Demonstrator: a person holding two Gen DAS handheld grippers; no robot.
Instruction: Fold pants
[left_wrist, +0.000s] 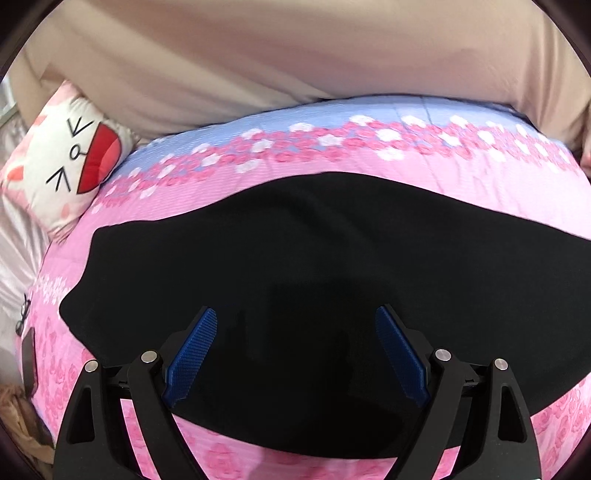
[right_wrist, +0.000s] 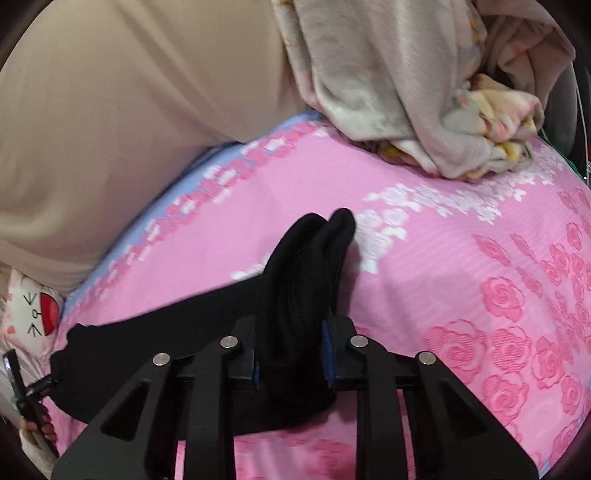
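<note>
the right gripper (right_wrist: 293, 354), a black two-finger tool with blue pads, has its fingers (right_wrist: 328, 350) pinched on a bunched fold of the black fabric pants (right_wrist: 303, 280), which stands up between them. the rest of the pants lies flat to the left on the pink rose-patterned bed cover (right_wrist: 461, 280). a beige cushion (right_wrist: 129, 129) lies beyond it, a crumpled grey fleece blanket (right_wrist: 406, 92) sits at the far right, and a white cartoon-face pillow (right_wrist: 35, 310) shows at the left edge.

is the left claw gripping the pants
No, the left claw hangs wide open over the black pants, its blue pads clear of the cloth.
</note>
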